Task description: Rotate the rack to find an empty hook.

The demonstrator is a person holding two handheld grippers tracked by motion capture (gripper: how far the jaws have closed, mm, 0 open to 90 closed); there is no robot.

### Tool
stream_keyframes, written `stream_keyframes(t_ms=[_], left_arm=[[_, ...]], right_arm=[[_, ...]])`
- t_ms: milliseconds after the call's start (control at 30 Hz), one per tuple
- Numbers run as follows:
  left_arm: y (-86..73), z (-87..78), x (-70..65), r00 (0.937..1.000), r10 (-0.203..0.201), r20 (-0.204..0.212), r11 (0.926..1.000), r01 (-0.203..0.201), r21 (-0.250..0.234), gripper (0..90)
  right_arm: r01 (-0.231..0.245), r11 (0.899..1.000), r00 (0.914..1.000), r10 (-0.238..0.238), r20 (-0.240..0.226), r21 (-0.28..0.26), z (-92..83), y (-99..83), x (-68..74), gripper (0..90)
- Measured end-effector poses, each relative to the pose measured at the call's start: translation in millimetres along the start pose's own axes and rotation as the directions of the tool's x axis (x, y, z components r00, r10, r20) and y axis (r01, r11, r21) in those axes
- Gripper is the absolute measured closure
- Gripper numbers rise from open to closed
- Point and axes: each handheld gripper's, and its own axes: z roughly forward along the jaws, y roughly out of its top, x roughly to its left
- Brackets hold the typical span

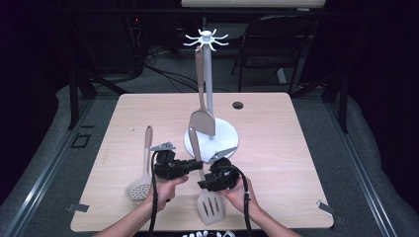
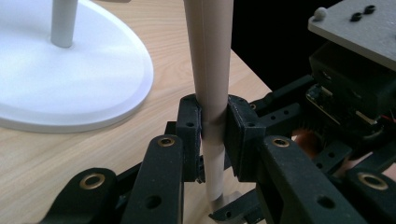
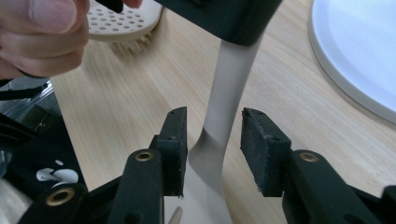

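Note:
A beige slotted spatula point(image 1: 211, 206) lies with its head near the table's front edge and its handle point(image 1: 195, 143) raised toward the stand. My left gripper point(image 1: 194, 166) is shut on that handle point(image 2: 208, 70); in the left gripper view both pads point(image 2: 190, 135) press on it. My right gripper point(image 1: 203, 183) sits lower on the same spatula, near the neck. In the right gripper view point(image 3: 214, 140) its jaws stand apart around the handle point(image 3: 229, 93), with a gap showing at the right pad point(image 3: 261, 149).
A white utensil stand point(image 1: 225, 133) with a hook crown stands mid-table, and a solid beige spatula point(image 1: 202, 121) hangs from it. A perforated skimmer spoon point(image 1: 140, 187) lies at the left. The stand's base point(image 2: 70, 88) is close beside both grippers.

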Motion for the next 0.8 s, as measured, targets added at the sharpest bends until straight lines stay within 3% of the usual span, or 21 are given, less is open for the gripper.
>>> stream_keyframes(t_ms=[167,300,567,800], left_arm=[[2.6,-3.6,-4.3,0.9998,-0.007,0.018,0.9999,0.007,-0.014,77.5],[6.0,-9.0,-6.9,0.9988,-0.022,0.044,0.9992,0.023,-0.033,77.8],[14.7,-19.0,-15.9,0.9981,0.048,0.039,0.9965,-0.045,-0.07,77.7],[21.1,-21.9,-19.8,0.9955,0.092,0.02,0.9934,-0.091,-0.07,77.7]], right_arm=[[0.02,1.0,0.9998,-0.02,-0.007,-0.01,-18.6,0.3,-5.6,51.0],[0.007,0.999,1.0,-0.007,-0.006,-0.034,-34.2,-2.6,-13.3,46.5],[-0.002,0.995,0.9976,0.009,0.069,-0.098,-56.5,-5.3,-27.4,41.3],[0.02,0.996,0.9879,-0.007,0.155,-0.086,-60.3,-6.5,-37.0,38.6]])
